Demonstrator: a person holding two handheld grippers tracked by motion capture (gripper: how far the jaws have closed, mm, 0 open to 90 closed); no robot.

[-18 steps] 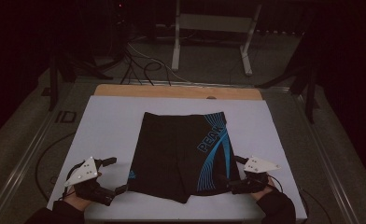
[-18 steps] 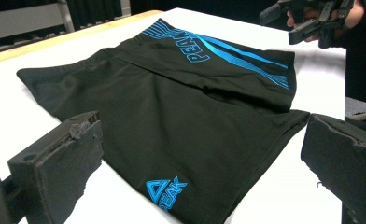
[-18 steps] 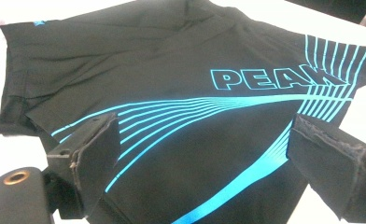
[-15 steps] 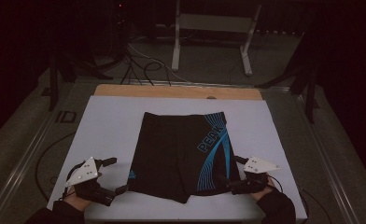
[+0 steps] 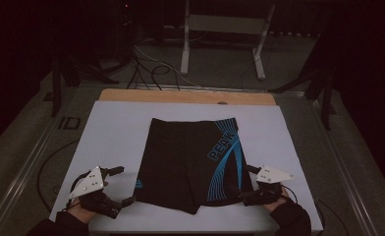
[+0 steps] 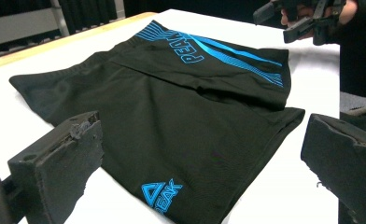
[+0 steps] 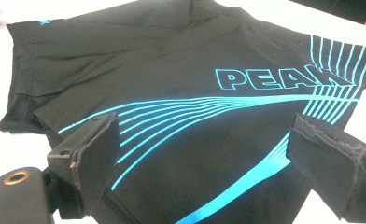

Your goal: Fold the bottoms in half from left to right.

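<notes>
Flanking black shorts (image 5: pixel 190 162) | left gripper (image 5: pixel 118 186) wide, empty | right gripper (image 5: pixel 240 180) wide, empty | far hem dim

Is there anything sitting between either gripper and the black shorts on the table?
Nothing visible. The shorts lie flat on the white table. The left gripper sits open just off their near left corner, and the right gripper sits open at their near right edge, with no other object between.
</notes>
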